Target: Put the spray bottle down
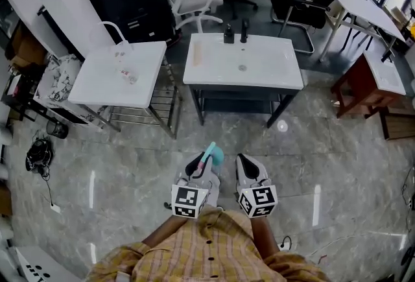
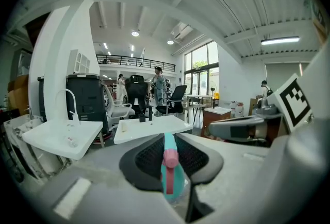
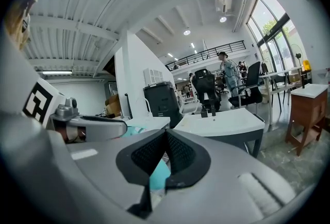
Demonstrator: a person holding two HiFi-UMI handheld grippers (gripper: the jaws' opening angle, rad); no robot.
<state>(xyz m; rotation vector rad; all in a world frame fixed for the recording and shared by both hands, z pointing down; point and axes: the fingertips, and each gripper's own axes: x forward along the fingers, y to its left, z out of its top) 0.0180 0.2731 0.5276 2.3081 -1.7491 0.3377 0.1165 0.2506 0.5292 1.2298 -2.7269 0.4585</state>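
Spray bottle (image 2: 170, 172) wedged between left gripper (image 2: 171, 155) fingers (image 2: 147, 158), teal-pink nozzle poking past tips. Held part-open, clamped on it. Right gripper (image 3: 165, 153) pinched together, empty, just beside.

Bright daylight from tall windows (image 2: 203, 71) plus ceiling lamps (image 2: 280, 40); glossy floor (image 1: 91, 187) shows glare streaks. Fisheye bending, dark vignetted corners, close foreground soft.

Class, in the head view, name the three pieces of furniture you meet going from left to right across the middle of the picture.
white tabletop with a curved white tap → white rectangular washbasin on a dark frame → brown wooden stand with a white top
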